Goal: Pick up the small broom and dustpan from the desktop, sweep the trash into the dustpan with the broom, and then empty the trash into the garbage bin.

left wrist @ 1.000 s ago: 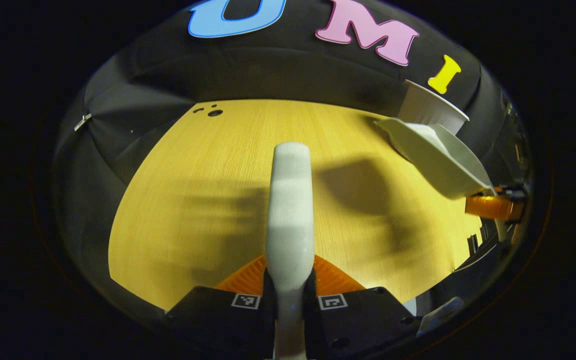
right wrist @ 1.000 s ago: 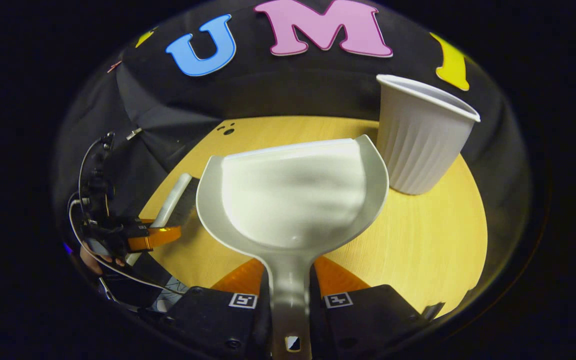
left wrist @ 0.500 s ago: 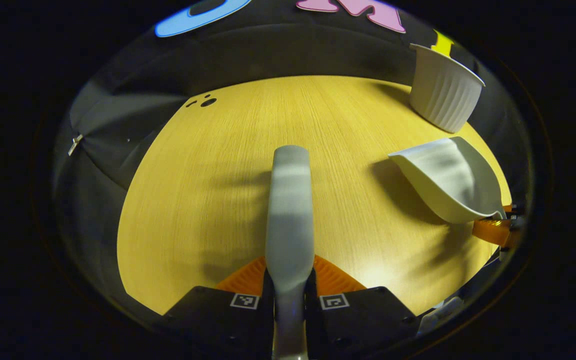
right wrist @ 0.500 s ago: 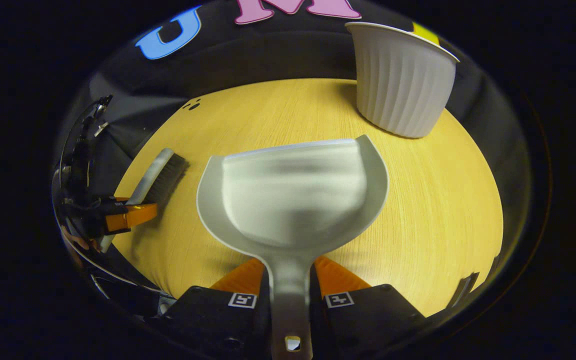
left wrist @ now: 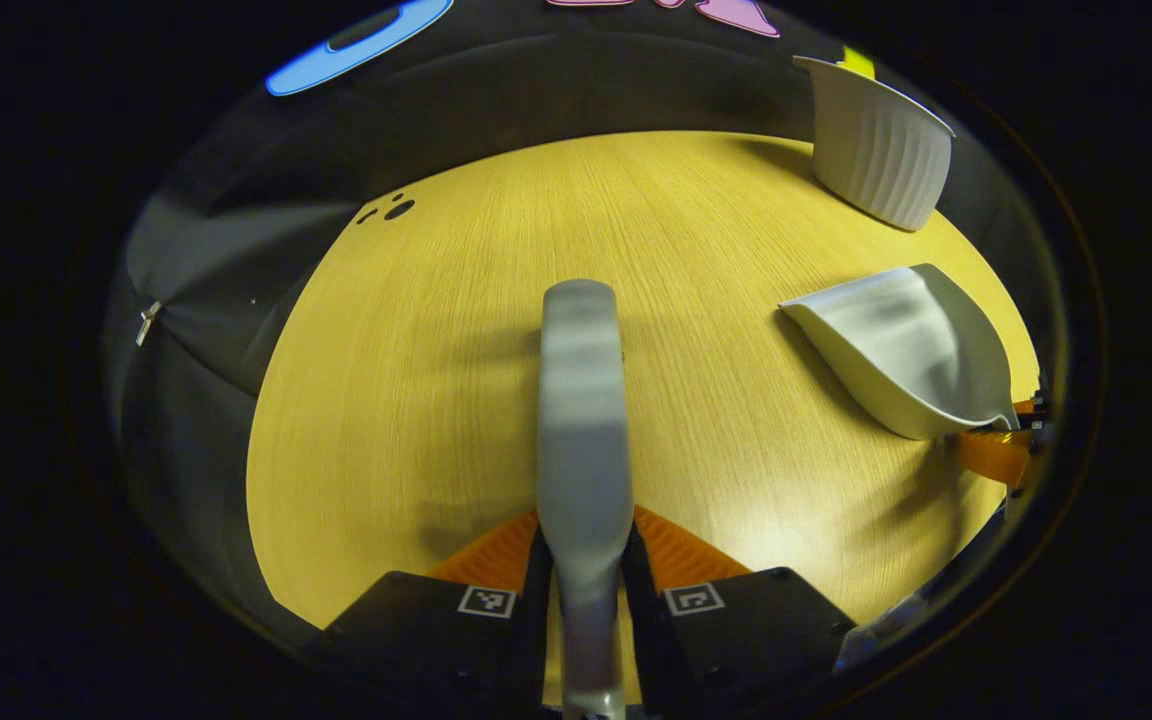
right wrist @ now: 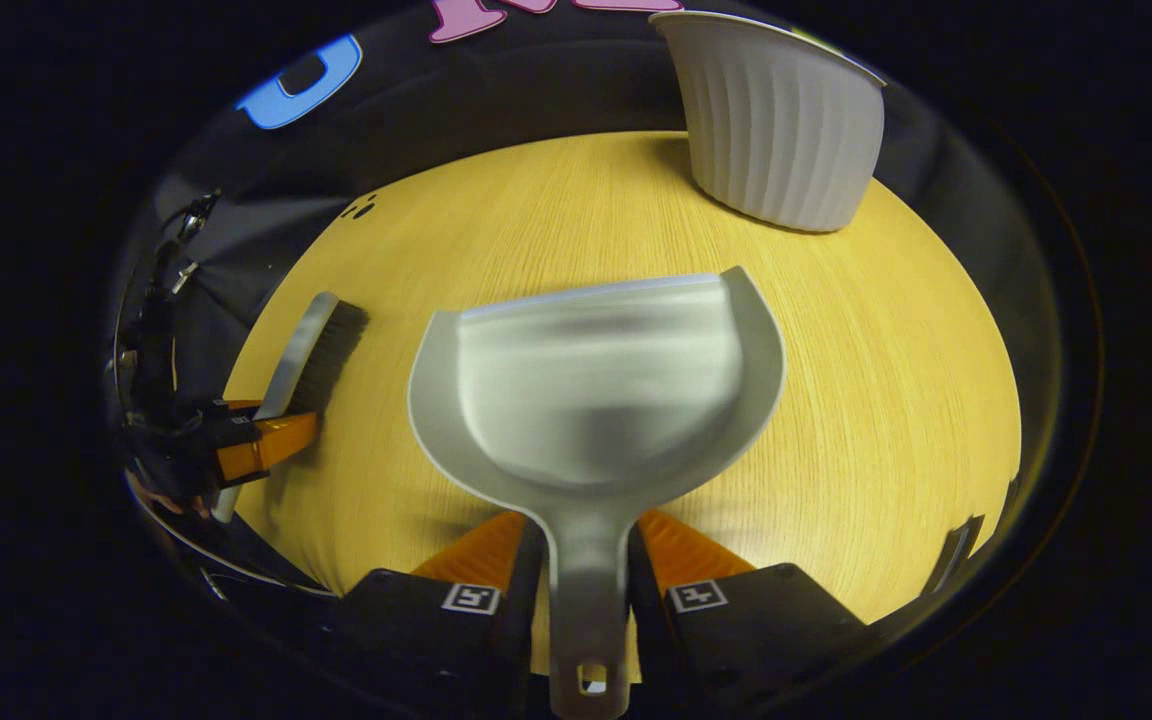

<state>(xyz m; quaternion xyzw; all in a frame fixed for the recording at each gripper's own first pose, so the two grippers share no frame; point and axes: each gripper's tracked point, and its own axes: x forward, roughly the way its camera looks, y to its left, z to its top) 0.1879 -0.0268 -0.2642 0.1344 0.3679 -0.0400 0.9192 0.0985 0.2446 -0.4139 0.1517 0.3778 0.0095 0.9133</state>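
Observation:
My left gripper is shut on the small grey broom, whose back runs straight ahead over the wooden desktop. My right gripper is shut on the handle of the grey dustpan, which looks empty. In the left gripper view the dustpan hangs low at the right, with an orange finger of the right gripper behind it. In the right gripper view the broom shows its dark bristles at the left, held by the left gripper. The white ribbed garbage bin stands at the desk's far right.
The garbage bin stands upright near the far right edge in the left gripper view. Small dark holes mark the desktop's far left corner. A hand and cables sit behind the left gripper. I see no trash on the wood.
Both grippers have come down toward the desktop, and both views tilt lower. The dustpan has moved back from beside the bin and sits lower. Both grips are unchanged.

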